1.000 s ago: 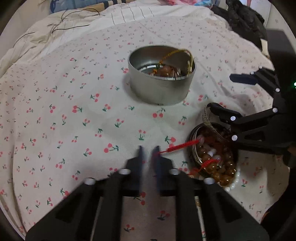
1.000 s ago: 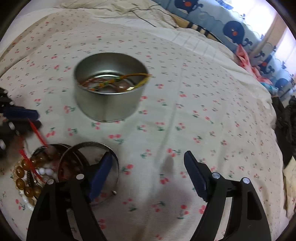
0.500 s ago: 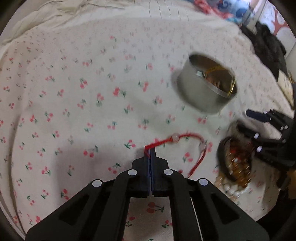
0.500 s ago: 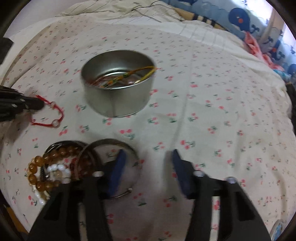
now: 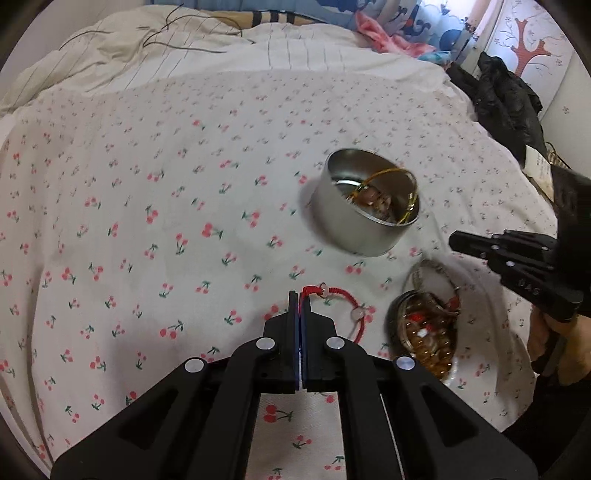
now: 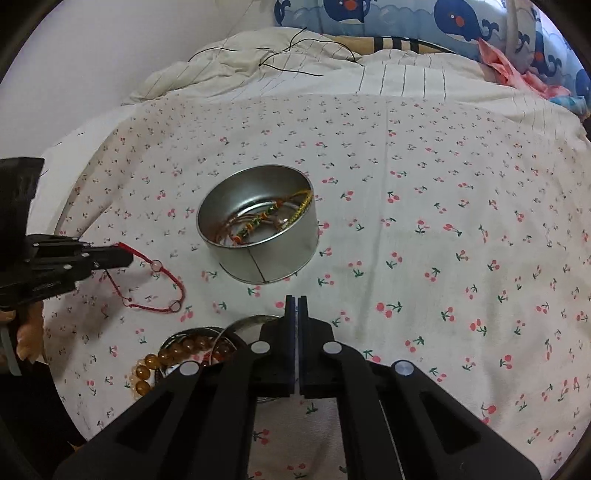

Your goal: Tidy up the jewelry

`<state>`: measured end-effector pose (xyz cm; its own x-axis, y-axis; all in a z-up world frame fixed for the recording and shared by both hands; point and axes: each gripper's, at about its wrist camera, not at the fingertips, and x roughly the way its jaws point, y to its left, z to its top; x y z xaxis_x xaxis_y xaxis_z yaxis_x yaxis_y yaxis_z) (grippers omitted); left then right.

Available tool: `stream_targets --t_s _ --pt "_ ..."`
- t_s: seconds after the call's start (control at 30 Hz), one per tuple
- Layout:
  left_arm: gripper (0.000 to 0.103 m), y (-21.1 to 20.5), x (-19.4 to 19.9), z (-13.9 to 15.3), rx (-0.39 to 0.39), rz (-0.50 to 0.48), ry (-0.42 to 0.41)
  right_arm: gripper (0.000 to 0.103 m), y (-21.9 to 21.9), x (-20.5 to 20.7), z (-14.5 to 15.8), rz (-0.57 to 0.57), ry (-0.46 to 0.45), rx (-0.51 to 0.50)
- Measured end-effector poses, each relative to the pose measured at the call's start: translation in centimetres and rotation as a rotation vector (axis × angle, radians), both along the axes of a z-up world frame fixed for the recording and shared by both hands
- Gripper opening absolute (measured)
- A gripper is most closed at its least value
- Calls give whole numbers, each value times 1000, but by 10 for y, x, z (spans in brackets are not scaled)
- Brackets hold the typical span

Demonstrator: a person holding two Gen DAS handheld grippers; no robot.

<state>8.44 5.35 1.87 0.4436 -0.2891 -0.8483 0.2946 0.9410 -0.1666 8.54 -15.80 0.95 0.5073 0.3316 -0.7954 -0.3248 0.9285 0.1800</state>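
Observation:
My left gripper point(image 5: 300, 295) is shut on a red cord bracelet point(image 5: 341, 300) with small clear beads, lifted clear of the jewelry pile; the cord hangs looped from it in the right wrist view point(image 6: 155, 275). A round silver tin point(image 5: 365, 201) holding gold and beaded bracelets stands beyond it, also in the right wrist view point(image 6: 258, 221). A pile of amber bead bracelets and metal bangles point(image 5: 426, 325) lies on the bed to the right. My right gripper point(image 6: 296, 300) is shut and empty above the pile's edge point(image 6: 192, 350).
The bed is covered by a cherry-print sheet point(image 5: 147, 221). A crumpled striped blanket with thin black cables point(image 6: 288, 59) lies at the back. Black clothing point(image 5: 506, 96) sits at the far right edge. Whale-print bedding point(image 6: 406, 22) is behind.
My left gripper closed on the red cord bracelet and pulled it out of the pile, away to the left. My right gripper went from open to shut, with nothing in it.

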Motion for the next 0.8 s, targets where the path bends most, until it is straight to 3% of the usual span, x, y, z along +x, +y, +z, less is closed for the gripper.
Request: stream_targets --t_s 0.3,0.37,0.4,0.43,0.5,0.57,0.6,0.8 --pt "1 0 0 -11 37 16 28 3 18 6 -30 45 91 -133" --pt "1 0 0 -11 37 16 29 14 24 5 -32 66 94 -145" --pt "1 1 0 -10 34 17 29 30 26 4 -31 78 92 -137" --pt "1 2 0 -10 36 18 28 33 31 2 -30 95 82 -146" --pt "1 2 0 -11 36 21 29 33 35 -2 -31 103 66 -175" --pt "1 3 0 -11 37 21 29 24 33 -2 -30 97 73 -156" --pt "1 3 0 -11 37 22 28 6 31 -1 -29 91 70 -155" --pt "1 1 -1 0 11 5 3 4 25 -4 -9 68 6 -78"
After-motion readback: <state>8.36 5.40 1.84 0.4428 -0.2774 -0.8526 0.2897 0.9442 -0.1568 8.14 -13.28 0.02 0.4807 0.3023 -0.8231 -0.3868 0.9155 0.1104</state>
